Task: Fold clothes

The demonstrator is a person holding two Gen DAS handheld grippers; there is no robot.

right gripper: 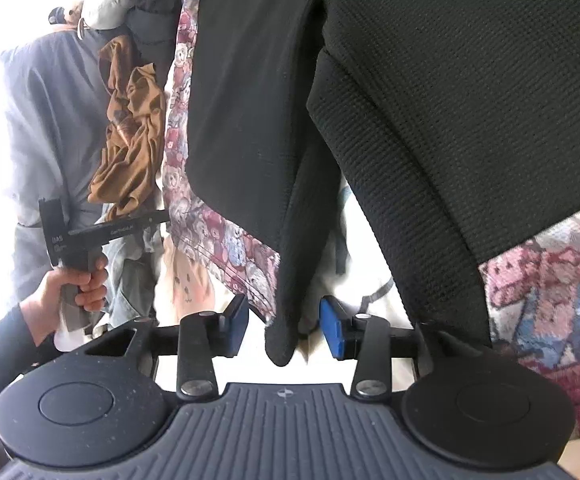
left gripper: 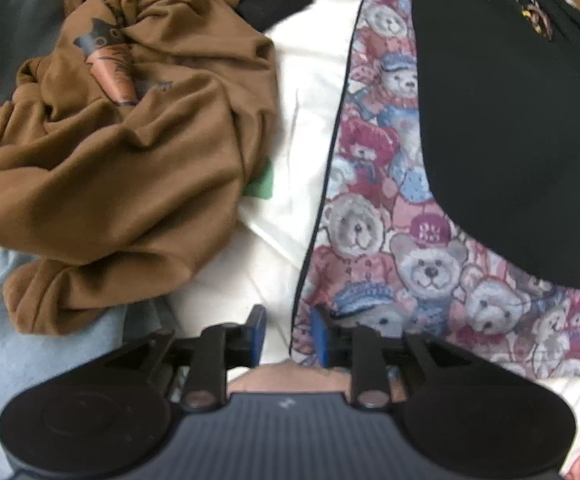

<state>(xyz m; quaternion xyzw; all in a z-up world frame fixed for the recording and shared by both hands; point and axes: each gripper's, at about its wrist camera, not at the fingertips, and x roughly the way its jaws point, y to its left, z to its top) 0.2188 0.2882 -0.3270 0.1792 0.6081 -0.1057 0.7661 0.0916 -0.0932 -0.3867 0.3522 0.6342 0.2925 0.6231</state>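
Only right view shows hand (right gripper: 76,286); left tongs (left gripper: 288,334) agape.

The dark black knit garment (right gripper: 449,100) runs off the top and right edges, so its shape is anyone's guess. The crumpled brown cotton shirt (left gripper: 130,160) buries most of its print — plus a green scrap (left gripper: 264,182) I can't identify.

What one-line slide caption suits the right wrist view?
Open right gripper straddles a hanging corner of the black garment, over a teddy-bear print fabric.
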